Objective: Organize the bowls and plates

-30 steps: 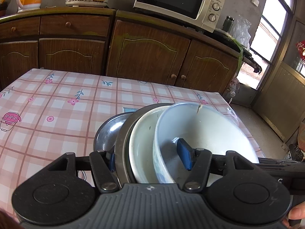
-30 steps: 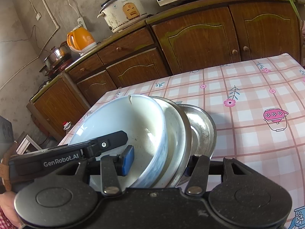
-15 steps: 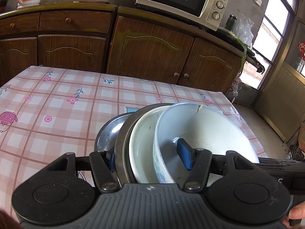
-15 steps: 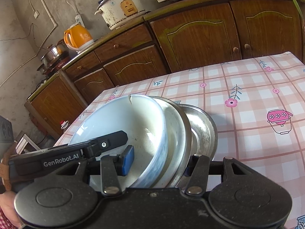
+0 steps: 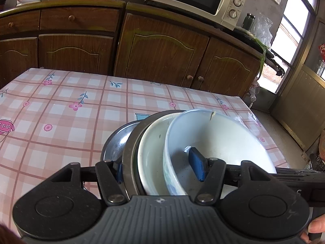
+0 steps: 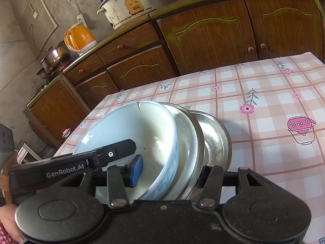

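Note:
A stack of three dishes stands on edge above the checked table: a chipped white bowl, a white metal-rimmed plate and a steel plate. My left gripper is shut on the stack, one blue pad inside the bowl, the other behind the steel plate. In the right wrist view my right gripper clamps the same stack from the opposite side: bowl, white plate, steel plate. Its pad behind the steel plate is hidden. The left gripper's black body crosses the bowl.
Brown cabinets run behind the table with a microwave, an orange kettle and a rice cooker on top. A doorway opens at the right. A person's fingertip shows at the lower right.
The stack and both grippers have drifted slightly toward the cabinets and a little lower. Both grips on the dishes are unchanged.

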Available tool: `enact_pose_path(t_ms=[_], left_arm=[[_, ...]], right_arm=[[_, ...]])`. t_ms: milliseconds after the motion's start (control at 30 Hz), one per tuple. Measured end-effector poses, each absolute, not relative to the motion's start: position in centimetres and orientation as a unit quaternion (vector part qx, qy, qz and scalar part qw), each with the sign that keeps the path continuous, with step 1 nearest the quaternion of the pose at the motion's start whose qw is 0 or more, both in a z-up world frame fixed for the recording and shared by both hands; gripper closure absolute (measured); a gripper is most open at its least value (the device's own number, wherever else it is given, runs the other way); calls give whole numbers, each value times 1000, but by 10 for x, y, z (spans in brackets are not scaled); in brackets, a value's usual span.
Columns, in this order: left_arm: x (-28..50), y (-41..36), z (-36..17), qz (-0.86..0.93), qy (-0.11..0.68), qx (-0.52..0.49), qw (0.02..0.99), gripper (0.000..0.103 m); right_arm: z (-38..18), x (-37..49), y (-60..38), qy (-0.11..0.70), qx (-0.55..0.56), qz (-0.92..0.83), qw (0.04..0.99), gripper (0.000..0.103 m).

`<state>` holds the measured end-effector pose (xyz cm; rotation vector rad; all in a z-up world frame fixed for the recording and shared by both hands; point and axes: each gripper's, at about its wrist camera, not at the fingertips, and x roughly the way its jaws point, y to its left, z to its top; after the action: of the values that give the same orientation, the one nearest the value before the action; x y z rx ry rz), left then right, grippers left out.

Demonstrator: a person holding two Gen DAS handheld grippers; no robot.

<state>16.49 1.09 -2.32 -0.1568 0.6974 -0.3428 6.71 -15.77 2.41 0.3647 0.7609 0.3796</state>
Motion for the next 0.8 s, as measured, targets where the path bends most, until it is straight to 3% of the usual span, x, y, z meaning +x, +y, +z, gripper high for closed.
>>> enact_pose_path(t_ms=[800], left_arm=[[184, 14, -40, -166, 351, -76, 918, 41]], right_arm=[[6, 88, -153, 382, 180, 180, 888, 42]])
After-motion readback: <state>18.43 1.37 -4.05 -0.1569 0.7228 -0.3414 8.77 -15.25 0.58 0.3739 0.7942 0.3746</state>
